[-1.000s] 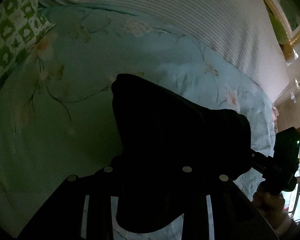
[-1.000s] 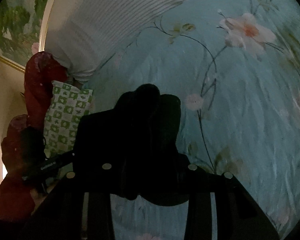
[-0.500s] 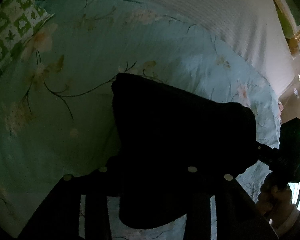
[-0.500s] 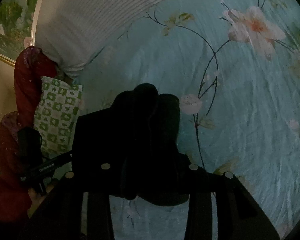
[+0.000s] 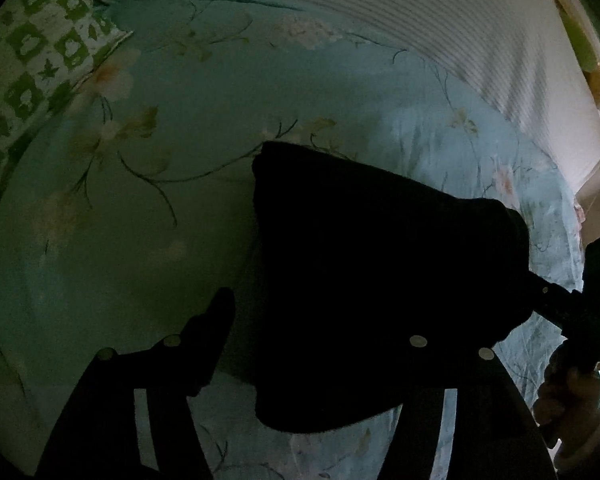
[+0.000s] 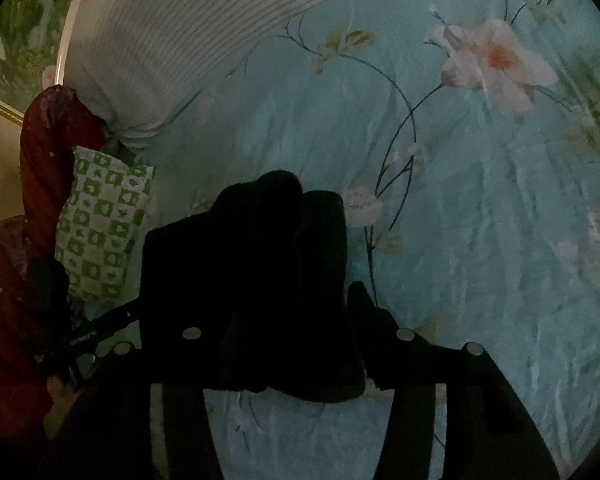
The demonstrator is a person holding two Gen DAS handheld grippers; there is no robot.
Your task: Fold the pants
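Observation:
The black pants (image 5: 380, 272) lie as a folded bundle on the teal floral bedsheet (image 5: 140, 240). My left gripper (image 5: 320, 316) stands over their near left edge, its jaws opening. Its left finger (image 5: 216, 320) is clear of the cloth, and the pants hide its right finger. In the right wrist view the pants (image 6: 260, 264) fill the gap of my right gripper (image 6: 272, 304), whose jaws are also opening. Its right finger (image 6: 360, 308) stands beside the cloth's edge, and the left one is hidden. Each gripper shows in the other's view, as the right gripper (image 5: 560, 308) and the left gripper (image 6: 100, 328).
A green-and-white checked pillow (image 6: 104, 232) and a white striped blanket (image 5: 420, 20) lie at the far side of the bed. A person's red sleeve (image 6: 16, 312) is at the left, and a hand (image 5: 568, 400) at the right. A framed picture (image 6: 16, 40) hangs behind.
Both pairs of jaws have spread. The left gripper's left finger has come off the pants, and the right gripper's right finger now shows beside them. The pants lie where they were.

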